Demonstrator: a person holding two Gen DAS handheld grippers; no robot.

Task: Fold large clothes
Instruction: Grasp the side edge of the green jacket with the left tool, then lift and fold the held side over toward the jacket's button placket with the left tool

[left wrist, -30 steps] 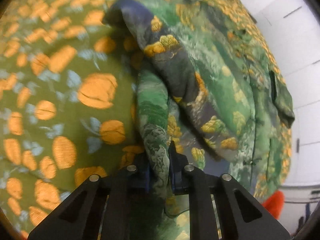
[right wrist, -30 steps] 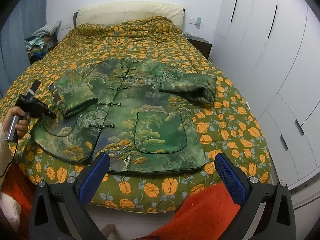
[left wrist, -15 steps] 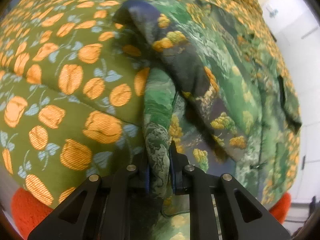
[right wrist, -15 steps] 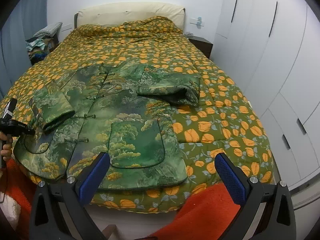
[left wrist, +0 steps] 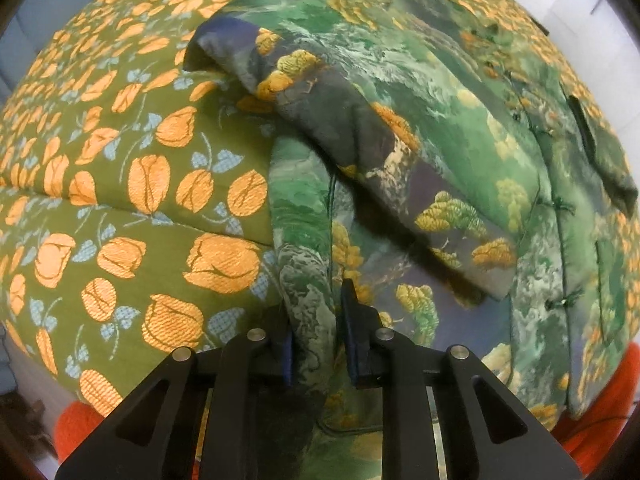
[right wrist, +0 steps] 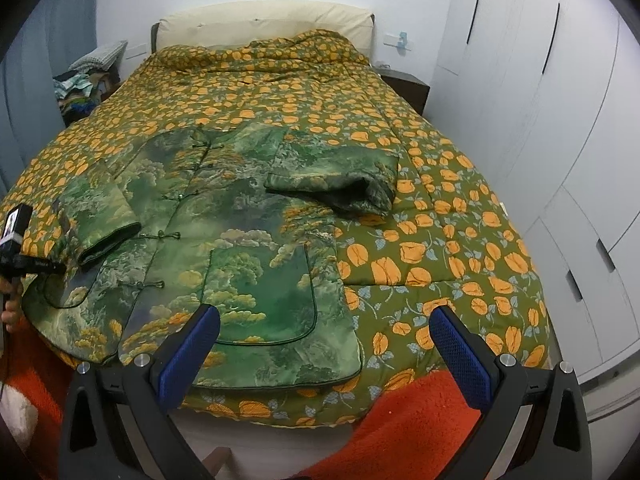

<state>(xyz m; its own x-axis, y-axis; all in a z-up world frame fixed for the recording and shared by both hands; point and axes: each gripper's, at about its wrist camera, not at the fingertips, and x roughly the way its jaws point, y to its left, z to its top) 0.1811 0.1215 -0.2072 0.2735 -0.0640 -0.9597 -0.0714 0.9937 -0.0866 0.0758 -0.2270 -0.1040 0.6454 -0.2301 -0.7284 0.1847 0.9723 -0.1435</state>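
Note:
A green landscape-print jacket (right wrist: 240,240) lies face up on the bed, with both sleeves folded across its front: one sleeve (right wrist: 100,216) on the left, the other sleeve (right wrist: 340,184) on the right. My left gripper (left wrist: 318,332) points steeply down at the jacket's left side hem (left wrist: 308,280). Its jaws are opening; the hem still stands between the pads, with a thin gap at the right pad. The right wrist view shows that gripper (right wrist: 52,268) at the far left, held by a hand (right wrist: 8,300). My right gripper (right wrist: 324,316) hovers wide open above the jacket's bottom hem, with nothing in it.
An olive bedspread with orange tulips (right wrist: 440,260) covers the bed. Orange fleece (right wrist: 400,420) hangs below the foot edge. White wardrobe doors (right wrist: 560,120) run along the right, a dark nightstand (right wrist: 404,84) stands at the back right, and a clothes pile (right wrist: 84,84) lies at the back left.
The jacket slid left and toward the bed's foot edge, dragged by my left gripper. The left pads have parted slightly around the hem. The right gripper stayed wide open.

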